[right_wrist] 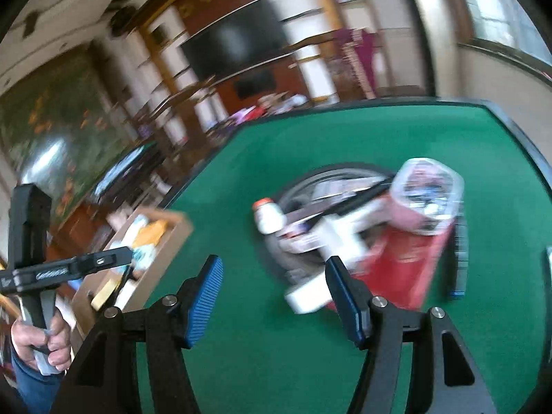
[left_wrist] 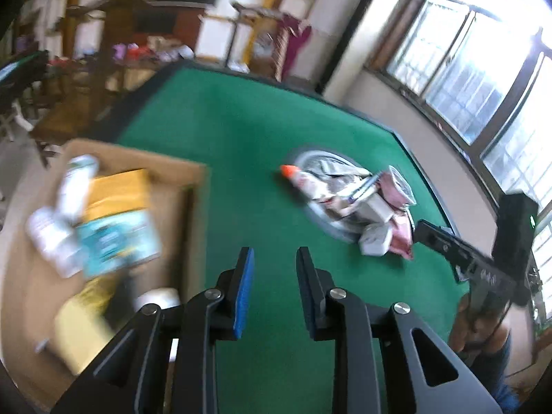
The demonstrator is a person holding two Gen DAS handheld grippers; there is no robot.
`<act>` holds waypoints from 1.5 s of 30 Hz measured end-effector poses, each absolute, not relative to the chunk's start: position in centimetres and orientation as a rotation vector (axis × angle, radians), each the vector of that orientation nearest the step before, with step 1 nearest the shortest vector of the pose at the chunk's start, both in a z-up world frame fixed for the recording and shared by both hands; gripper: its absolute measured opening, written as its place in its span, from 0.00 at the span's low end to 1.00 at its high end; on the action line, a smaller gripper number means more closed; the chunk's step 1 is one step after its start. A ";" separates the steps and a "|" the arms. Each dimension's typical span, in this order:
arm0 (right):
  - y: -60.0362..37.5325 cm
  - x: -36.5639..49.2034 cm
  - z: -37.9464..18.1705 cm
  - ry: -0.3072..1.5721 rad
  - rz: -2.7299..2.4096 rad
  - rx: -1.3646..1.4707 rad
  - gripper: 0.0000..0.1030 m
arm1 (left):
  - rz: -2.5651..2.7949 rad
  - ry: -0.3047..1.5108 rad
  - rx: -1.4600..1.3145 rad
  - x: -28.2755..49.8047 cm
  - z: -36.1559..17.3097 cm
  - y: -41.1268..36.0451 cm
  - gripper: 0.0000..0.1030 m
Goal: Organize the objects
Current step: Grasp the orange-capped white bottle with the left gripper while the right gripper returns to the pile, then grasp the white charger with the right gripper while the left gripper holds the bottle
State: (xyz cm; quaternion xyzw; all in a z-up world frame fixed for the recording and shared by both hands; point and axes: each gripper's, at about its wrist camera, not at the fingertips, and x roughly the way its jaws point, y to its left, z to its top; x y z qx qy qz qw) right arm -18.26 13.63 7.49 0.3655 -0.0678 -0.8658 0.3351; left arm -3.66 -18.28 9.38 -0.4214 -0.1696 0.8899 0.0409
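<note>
Green worktop (left_wrist: pixel 241 131): pile of packets (right_wrist: pixel 362 227) heaped on round tray (right_wrist: pixel 300 186). We read right tongs (right_wrist: pixel 272 296) nearer, pile just ahead, jaws wide, empty. Left tongs (left_wrist: pixel 274 289) narrow gap, empty; pile lies ahead-right, cardboard box (left_wrist: pixel 179 172) left.

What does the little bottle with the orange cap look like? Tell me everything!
The bottle is small and whitish, probably plastic, with a bright orange cap and a blurry label. It lies on its side at the edge of the round tray, cap pointing out over the green table, its bottom end against the heap of packets. Nothing grips it.
</note>
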 end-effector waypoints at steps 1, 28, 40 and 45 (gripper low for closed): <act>14.7 -18.8 7.8 -0.221 -2.265 0.949 0.65 | 2.703 -0.516 -1.315 -5.9 9.4 -17.1 0.24; 18.2 -20.4 8.2 -0.388 -2.253 0.977 0.67 | 2.728 -0.219 -1.625 -17.8 1.1 -9.7 0.25; 11.0 -19.6 3.3 0.103 -2.273 1.050 0.67 | 2.739 -0.166 -1.448 -10.6 -0.2 -10.0 0.25; 9.1 -19.6 2.3 0.289 -2.273 1.024 0.67 | 2.748 -0.123 -1.435 -11.1 -0.2 -9.6 0.25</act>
